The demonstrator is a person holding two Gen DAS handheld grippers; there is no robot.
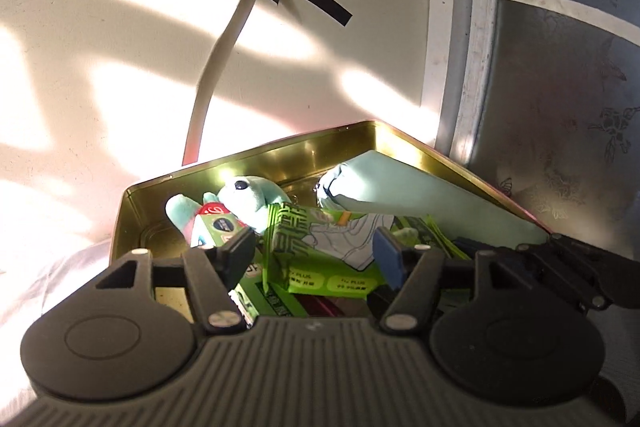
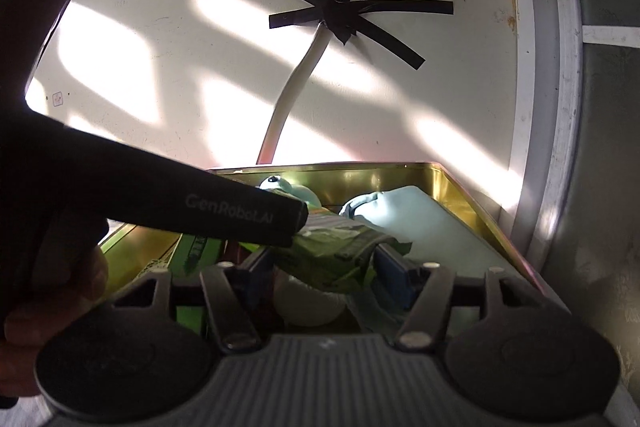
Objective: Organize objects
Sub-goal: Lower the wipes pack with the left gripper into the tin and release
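Since the tin (image 1: 256, 155) already holds a plush (image 1: 244, 195), a green box (image 1: 316, 247) and a pale pouch (image 1: 420, 195), the sorting looks mostly done — what remains outside it cannot be seen. The left claw (image 1: 316, 251) stands apart astride the green box, not clamped. The right claw (image 2: 328, 267), also apart, straddles a green packet (image 2: 336, 251) just ahead — the pouch lies beyond, to its right.
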